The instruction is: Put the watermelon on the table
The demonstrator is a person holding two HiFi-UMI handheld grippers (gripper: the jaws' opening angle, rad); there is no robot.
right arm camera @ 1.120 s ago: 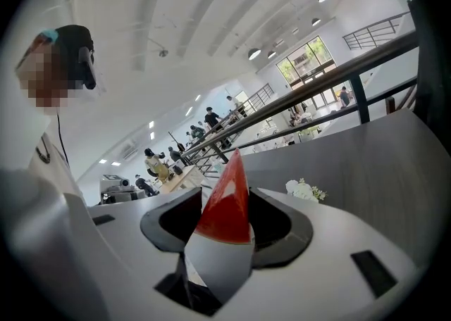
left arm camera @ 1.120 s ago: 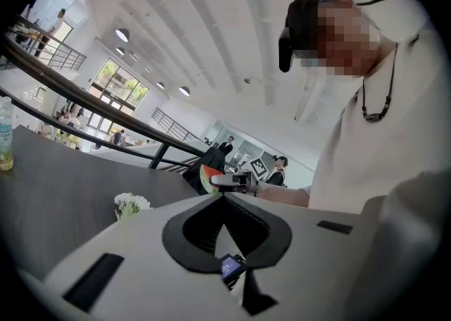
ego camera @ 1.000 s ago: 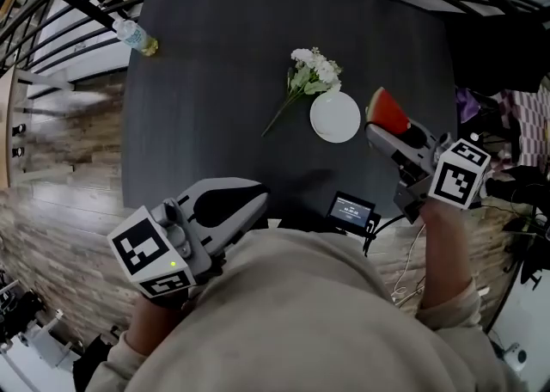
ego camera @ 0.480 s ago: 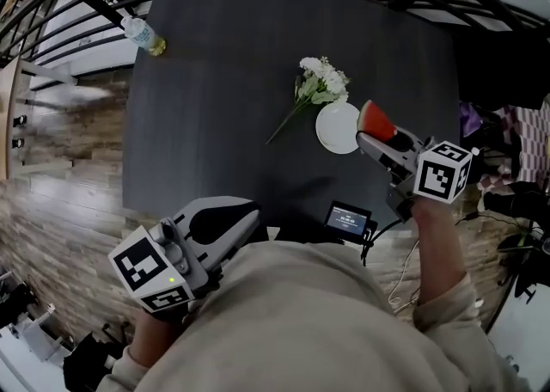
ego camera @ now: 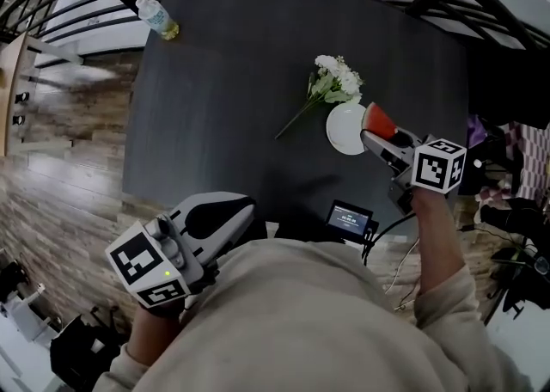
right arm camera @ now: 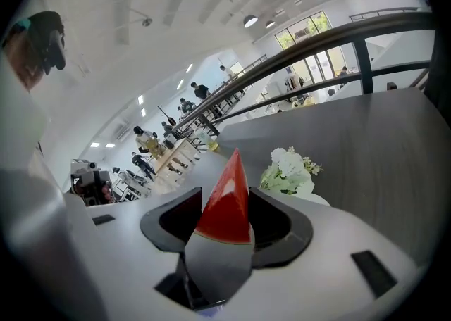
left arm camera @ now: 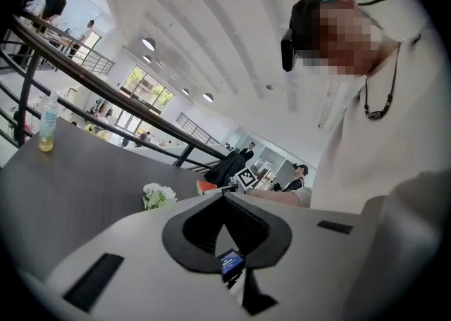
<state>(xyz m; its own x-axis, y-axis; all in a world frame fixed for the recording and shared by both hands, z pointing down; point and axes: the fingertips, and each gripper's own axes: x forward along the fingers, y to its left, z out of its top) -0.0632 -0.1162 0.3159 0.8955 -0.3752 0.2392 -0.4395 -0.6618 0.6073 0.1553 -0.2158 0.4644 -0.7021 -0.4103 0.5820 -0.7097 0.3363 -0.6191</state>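
Note:
A red wedge of watermelon (ego camera: 379, 118) with a thin green rind is held in my right gripper (ego camera: 376, 132), which is shut on it. In the head view the wedge hangs at the right rim of a white plate (ego camera: 344, 130) on the dark table (ego camera: 223, 98). The right gripper view shows the watermelon (right arm camera: 227, 200) upright between the jaws of the right gripper (right arm camera: 225, 208), with the plate (right arm camera: 311, 199) just beyond. My left gripper (ego camera: 241, 208) stays low by the table's near edge, shut with nothing in it. In its own view, the left gripper (left arm camera: 224, 194) has its jaws meeting at the tips.
White flowers (ego camera: 335, 82) lie beside the plate, their stem pointing left. A plastic bottle (ego camera: 158, 18) stands at the far left corner. A small device with a lit screen (ego camera: 351, 219) hangs at the near edge. Black railings ring the table; people stand far off.
My right gripper has carried the watermelon left, from well right of the plate to its right rim. The left gripper has barely moved.

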